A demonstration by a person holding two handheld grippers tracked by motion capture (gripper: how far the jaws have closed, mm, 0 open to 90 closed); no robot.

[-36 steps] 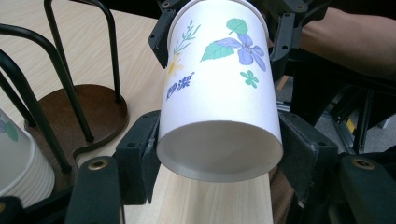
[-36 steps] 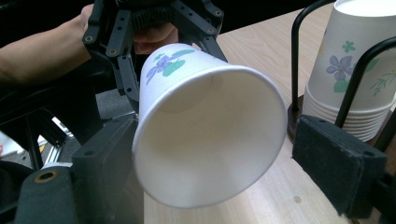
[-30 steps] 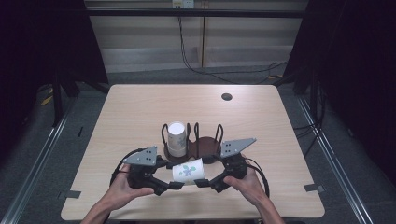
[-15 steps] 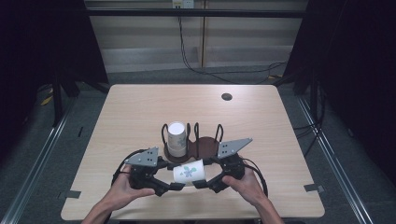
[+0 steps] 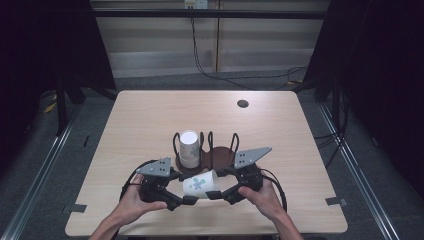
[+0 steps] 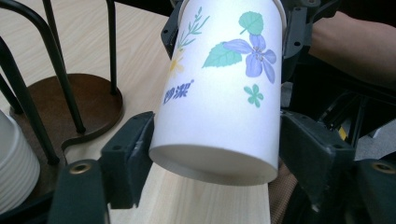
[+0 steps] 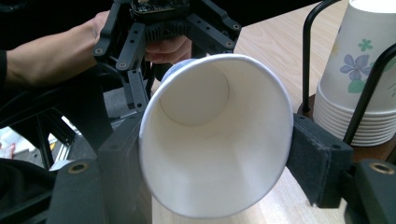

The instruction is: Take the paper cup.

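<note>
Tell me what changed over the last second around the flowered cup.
The handover advanced: the left claw has just been opening around the base of the white flower-printed paper cup, while the right claw has just been closing, its pads now pressing the cup's rim. Both hands, the black wire cup rack and the stacked paper cups stayed put.

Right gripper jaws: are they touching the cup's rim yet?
Touching. In the right gripper view both jaws of the right gripper press on the cup near its open rim, squeezing it slightly oval; they have just been closing on it.
</note>
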